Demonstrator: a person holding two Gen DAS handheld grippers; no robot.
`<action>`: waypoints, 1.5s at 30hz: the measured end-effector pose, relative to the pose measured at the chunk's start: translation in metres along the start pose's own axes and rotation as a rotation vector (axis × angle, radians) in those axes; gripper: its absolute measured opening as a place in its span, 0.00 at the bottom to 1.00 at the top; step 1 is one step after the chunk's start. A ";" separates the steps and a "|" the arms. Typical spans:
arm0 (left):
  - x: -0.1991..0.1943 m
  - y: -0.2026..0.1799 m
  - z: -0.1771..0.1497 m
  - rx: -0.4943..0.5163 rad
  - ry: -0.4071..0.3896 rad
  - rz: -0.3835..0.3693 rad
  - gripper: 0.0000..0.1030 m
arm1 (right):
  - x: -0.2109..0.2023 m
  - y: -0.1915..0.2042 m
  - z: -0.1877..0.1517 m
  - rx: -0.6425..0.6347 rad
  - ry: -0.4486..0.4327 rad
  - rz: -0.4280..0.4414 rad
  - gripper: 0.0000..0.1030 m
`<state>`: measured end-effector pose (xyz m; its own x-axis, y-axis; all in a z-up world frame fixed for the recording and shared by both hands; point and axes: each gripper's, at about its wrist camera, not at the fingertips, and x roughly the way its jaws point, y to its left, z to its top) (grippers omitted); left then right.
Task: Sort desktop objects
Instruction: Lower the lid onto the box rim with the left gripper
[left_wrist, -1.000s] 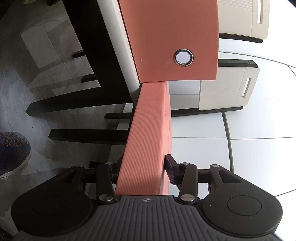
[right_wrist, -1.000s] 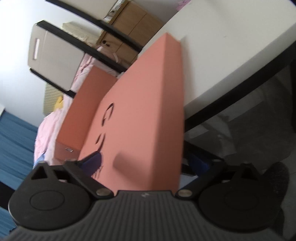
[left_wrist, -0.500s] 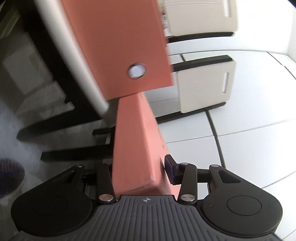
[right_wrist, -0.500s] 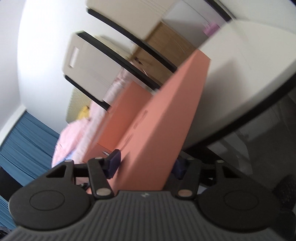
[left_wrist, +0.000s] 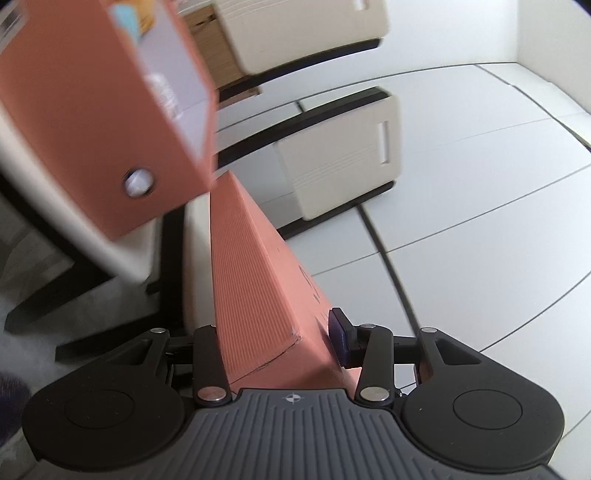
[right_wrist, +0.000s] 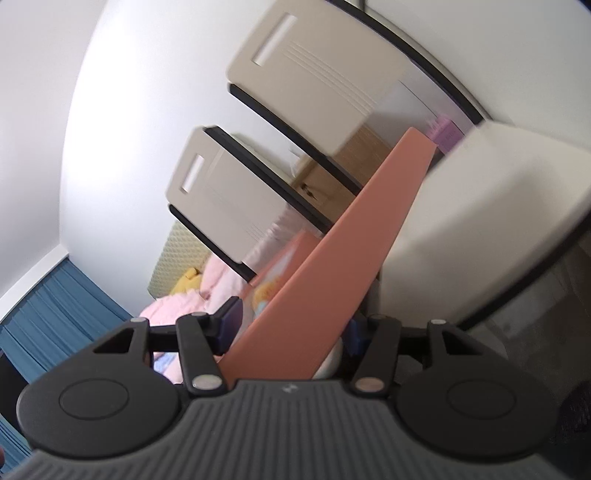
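Salmon-pink cardboard fills both my views: I have a flat box lid (left_wrist: 255, 295) pinched from two ends, its outer skin finely ribbed along the side wall and smoother on the broad face, where a few dark printed marks show but are too foreshortened to read. My left hand-held gripper (left_wrist: 273, 339) is clamped on the lid's near corner, with the blue pad of one finger (left_wrist: 338, 338) pressed against the broad face and the other finger hidden behind the ribbed wall. From the right wrist the same lid (right_wrist: 332, 266) runs edge-on as a long pink wedge, and my right hand-held gripper (right_wrist: 291, 328) has it between its fingers; one blue pad (right_wrist: 231, 325) stands slightly off the surface while the opposite pad is tucked behind the lid, so I cannot tell whether that side is truly gripping. The lid is held up in the air, tilted, beside the rounded white edge of the worktop (right_wrist: 480, 206). Just beyond it in the left view sits the matching pink box (left_wrist: 92, 122), blurred, with a round metal-ringed hole (left_wrist: 138, 181) in its wall and pale contents showing at its open side. Two cream chairs (left_wrist: 343, 155) with black frames stand behind, above a pale tiled floor (left_wrist: 480, 229).
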<state>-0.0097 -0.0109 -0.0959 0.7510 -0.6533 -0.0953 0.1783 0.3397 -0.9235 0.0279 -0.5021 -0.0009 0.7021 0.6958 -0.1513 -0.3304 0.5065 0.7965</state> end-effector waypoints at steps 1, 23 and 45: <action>0.003 -0.004 0.009 0.008 -0.012 -0.006 0.45 | 0.004 0.006 0.005 -0.008 0.001 0.005 0.55; -0.059 -0.023 0.201 0.147 -0.524 0.214 0.45 | 0.331 0.059 0.021 -0.024 0.279 0.288 0.56; -0.065 0.013 0.197 0.220 -0.464 0.431 0.58 | 0.377 0.005 -0.011 0.029 0.295 0.241 0.57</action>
<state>0.0691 0.1686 -0.0288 0.9708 -0.0869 -0.2235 -0.1099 0.6674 -0.7366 0.2837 -0.2318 -0.0600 0.3933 0.9121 -0.1157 -0.4435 0.2985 0.8451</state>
